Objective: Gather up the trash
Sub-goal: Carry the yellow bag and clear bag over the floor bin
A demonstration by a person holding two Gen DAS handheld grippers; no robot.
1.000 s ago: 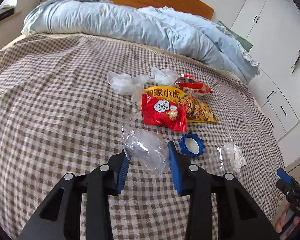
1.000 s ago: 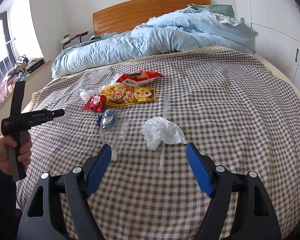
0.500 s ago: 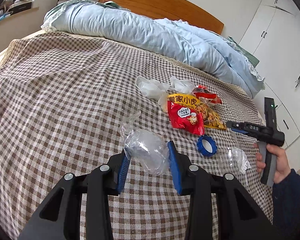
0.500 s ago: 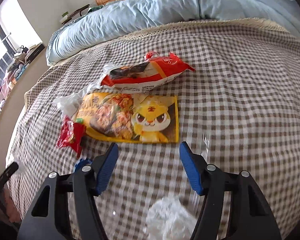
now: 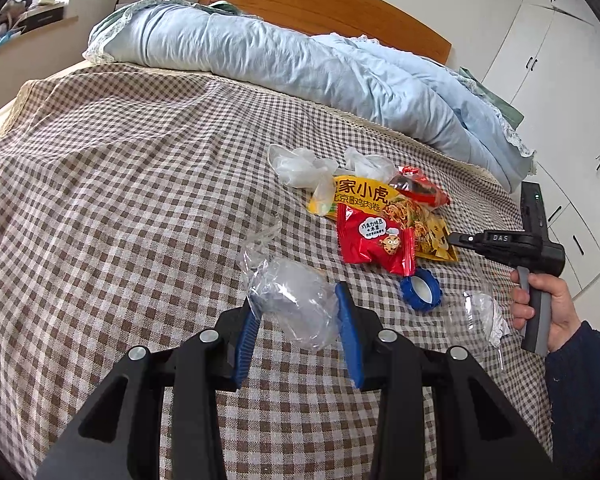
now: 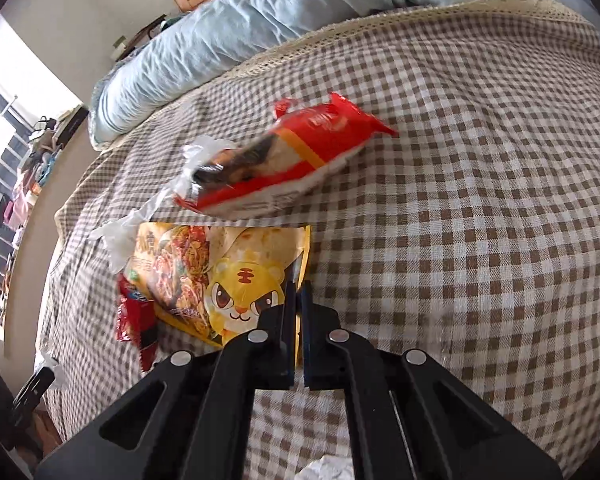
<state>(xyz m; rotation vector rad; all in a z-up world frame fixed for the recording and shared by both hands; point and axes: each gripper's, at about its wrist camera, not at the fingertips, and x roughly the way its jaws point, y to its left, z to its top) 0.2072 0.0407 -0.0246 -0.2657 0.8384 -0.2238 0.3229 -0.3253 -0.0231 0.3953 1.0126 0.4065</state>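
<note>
My left gripper (image 5: 298, 300) is shut on a crumpled clear plastic bag (image 5: 292, 296), held above the checked bedspread (image 5: 120, 200). My right gripper (image 6: 296, 292) is shut on the edge of a yellow snack bag (image 6: 236, 280) with a cartoon tiger; the bag also shows in the left wrist view (image 5: 380, 204). A red-and-white snack packet (image 6: 284, 160) lies just beyond it. A small red cookie wrapper (image 5: 374, 240), a blue ring cap (image 5: 420, 288), white plastic bags (image 5: 304, 164) and a clear wrapper with tissue (image 5: 480, 316) lie on the bed.
A light blue duvet (image 5: 300, 60) is bunched along the head of the bed by a wooden headboard (image 5: 320, 4). White wardrobes (image 5: 560, 80) stand to the right. A windowsill with clutter (image 6: 20, 184) is to the left.
My right gripper moved forward and down to the yellow bag and closed on its edge. My left gripper kept its hold on the clear bag while its view shifted left.
</note>
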